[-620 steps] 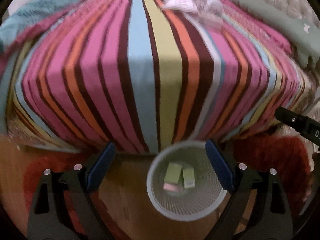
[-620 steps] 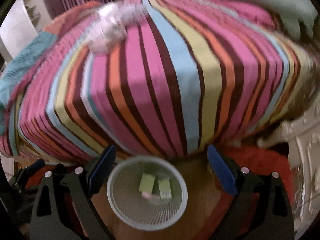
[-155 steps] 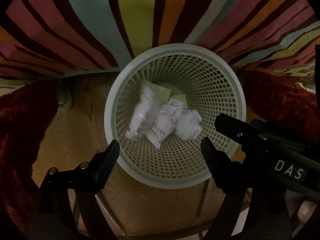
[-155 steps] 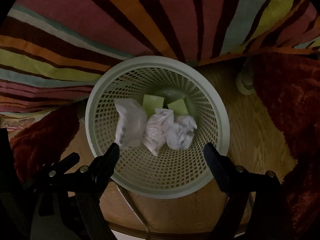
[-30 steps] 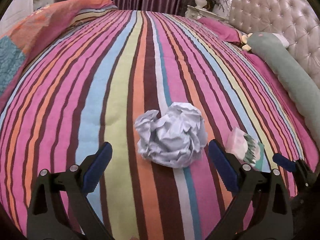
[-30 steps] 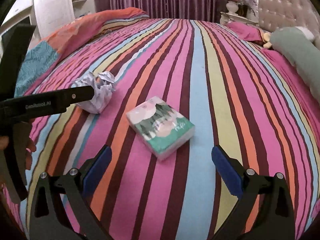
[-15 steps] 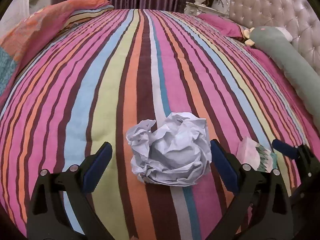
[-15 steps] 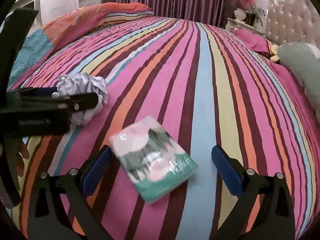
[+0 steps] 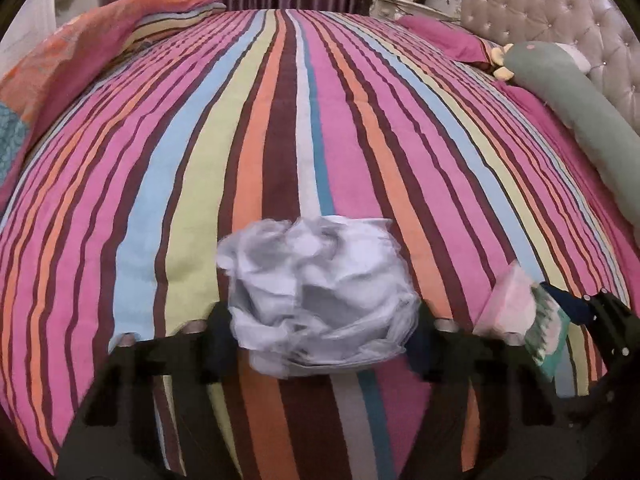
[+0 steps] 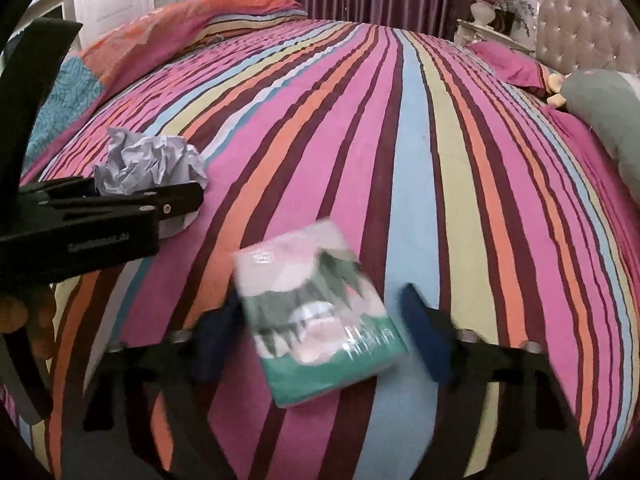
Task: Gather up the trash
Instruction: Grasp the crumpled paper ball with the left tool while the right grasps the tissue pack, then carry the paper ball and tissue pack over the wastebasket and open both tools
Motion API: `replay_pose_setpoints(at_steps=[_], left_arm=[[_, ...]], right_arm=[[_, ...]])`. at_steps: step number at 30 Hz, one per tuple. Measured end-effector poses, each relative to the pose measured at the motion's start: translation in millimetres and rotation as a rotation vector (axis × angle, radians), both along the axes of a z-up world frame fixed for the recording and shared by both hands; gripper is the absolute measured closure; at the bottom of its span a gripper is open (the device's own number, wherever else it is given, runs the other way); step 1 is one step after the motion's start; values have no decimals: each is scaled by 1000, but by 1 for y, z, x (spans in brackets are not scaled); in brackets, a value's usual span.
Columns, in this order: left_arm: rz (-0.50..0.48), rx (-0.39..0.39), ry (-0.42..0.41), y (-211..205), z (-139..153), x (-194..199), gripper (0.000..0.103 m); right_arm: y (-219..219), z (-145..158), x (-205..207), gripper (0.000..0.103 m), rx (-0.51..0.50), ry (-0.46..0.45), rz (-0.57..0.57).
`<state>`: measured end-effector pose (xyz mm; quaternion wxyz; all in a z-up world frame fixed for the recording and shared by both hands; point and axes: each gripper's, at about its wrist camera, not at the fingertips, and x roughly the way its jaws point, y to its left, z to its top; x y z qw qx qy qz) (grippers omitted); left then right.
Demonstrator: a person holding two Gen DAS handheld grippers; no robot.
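Two pieces of trash under our open grippers

On the striped bed [image 9: 280,160] we have the left gripper [image 9: 322,322] with its fingers apart on either side of the paper ball [image 9: 320,296], and the right gripper [image 10: 320,332] with fingers apart around the tissue pack [image 10: 316,312]; neither is clamped yet. Both things lie toward the near edge of the bed, the pack just beside the ball on its right. We judge the task partly done: two pieces at least remain to be grasped and carried off, and no bin is in view now. Compared with half a second ago, both grippers have moved forward, so that ball and pack now sit between the fingers instead of ahead of them.
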<state>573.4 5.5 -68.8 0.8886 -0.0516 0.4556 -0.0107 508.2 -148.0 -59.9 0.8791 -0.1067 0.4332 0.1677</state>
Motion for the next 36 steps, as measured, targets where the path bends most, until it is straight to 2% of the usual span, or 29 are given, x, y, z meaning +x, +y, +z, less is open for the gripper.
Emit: replay_pose_setpoints(at_steps=[6, 12, 18, 36], left_arm=[[-1, -24, -1, 4, 2, 0, 48], [4, -33, -5, 5, 6, -6, 48], [13, -48, -18, 11, 16, -18, 48], [26, -45, -59, 28, 60, -100, 48]], right_arm=[[0, 3, 3, 49, 19, 27, -18], [-6, 7, 0, 50, 40, 33, -58], [-19, 17, -8, 50, 103, 44, -113], [-14, 49, -72, 50, 151, 38, -135]])
